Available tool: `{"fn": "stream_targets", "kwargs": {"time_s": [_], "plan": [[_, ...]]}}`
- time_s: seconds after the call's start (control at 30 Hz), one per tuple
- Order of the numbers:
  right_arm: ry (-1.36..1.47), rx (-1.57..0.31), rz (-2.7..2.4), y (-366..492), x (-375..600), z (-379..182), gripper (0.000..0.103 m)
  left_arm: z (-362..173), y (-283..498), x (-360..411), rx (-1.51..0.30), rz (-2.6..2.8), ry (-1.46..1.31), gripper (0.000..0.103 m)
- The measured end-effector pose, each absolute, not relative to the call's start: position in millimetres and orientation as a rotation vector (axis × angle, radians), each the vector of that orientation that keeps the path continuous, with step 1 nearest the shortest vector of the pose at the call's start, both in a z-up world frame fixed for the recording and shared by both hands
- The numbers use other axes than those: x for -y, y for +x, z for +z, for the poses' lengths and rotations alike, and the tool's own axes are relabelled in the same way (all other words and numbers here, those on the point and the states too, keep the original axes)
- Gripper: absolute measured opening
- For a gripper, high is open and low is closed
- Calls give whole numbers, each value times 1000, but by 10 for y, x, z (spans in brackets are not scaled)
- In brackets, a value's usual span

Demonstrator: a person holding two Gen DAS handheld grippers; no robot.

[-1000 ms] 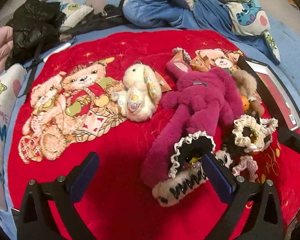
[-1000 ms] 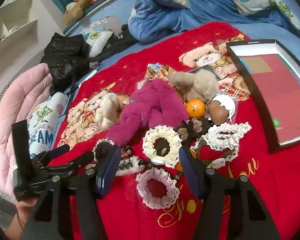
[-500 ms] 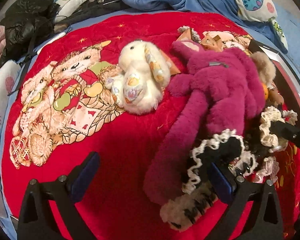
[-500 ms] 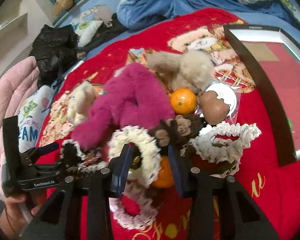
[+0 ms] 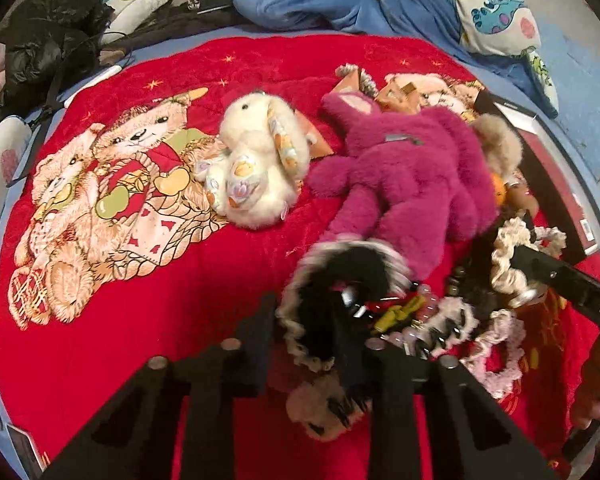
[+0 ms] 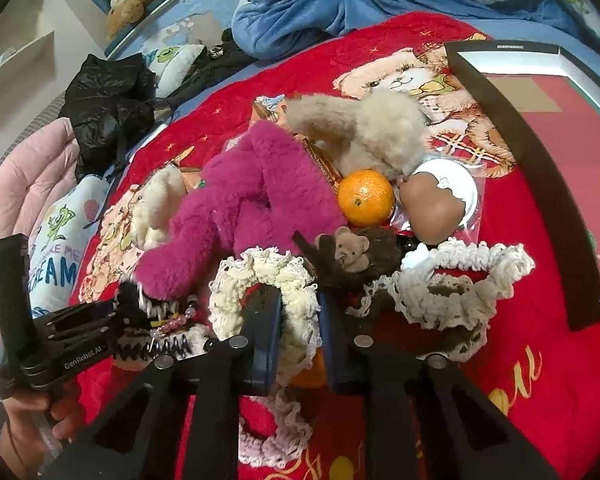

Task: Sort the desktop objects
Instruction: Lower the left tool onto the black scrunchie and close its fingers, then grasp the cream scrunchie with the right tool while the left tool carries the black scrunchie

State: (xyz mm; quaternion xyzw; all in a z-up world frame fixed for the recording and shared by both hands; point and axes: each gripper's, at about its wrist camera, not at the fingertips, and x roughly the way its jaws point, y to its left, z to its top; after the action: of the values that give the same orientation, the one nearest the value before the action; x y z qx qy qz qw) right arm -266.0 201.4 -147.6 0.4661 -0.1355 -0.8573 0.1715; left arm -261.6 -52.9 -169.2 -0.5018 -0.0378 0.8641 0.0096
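On the red bear-print blanket (image 5: 140, 340) lies a heap of lace scrunchies and plush toys. My left gripper (image 5: 306, 320) is closing, and its pads pinch a black scrunchie with a pale lace edge (image 5: 340, 272), blurred in the left wrist view. The right gripper (image 6: 296, 300) is closing too, its blue pads squeezing one side of a cream lace scrunchie (image 6: 260, 272). A magenta plush (image 6: 252, 200) lies just behind both. The left gripper (image 6: 132, 308) also shows at the lower left of the right wrist view, held by a hand (image 6: 24, 408).
A white bunny plush (image 5: 256, 168), a beige plush (image 6: 372, 128), an orange (image 6: 365, 198), a brown egg-shaped thing (image 6: 432, 208) and a small brown bear clip (image 6: 348, 254) crowd the heap. A black-framed red box (image 6: 540, 120) lies right. Blue bedding (image 5: 320, 0) lies behind.
Both grippers went from open to shut. The left closed on the black scrunchie, which shifted between its fingers. The right came down and closed on the cream scrunchie.
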Motion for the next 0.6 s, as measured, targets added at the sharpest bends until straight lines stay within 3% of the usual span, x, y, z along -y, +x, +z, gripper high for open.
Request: {"fn": "stream_targets", "kwargs": {"time_s": [0.07, 0.6], "plan": [[1306, 399, -2436, -2606, -2018, -1439, 16, -1598, -2523, 532, 121, 2716, -1532, 15], [1260, 521, -2363, -2185, -2087, -1222, 16, -1107, -1990, 722, 181, 2799, -1380, 14]]}}
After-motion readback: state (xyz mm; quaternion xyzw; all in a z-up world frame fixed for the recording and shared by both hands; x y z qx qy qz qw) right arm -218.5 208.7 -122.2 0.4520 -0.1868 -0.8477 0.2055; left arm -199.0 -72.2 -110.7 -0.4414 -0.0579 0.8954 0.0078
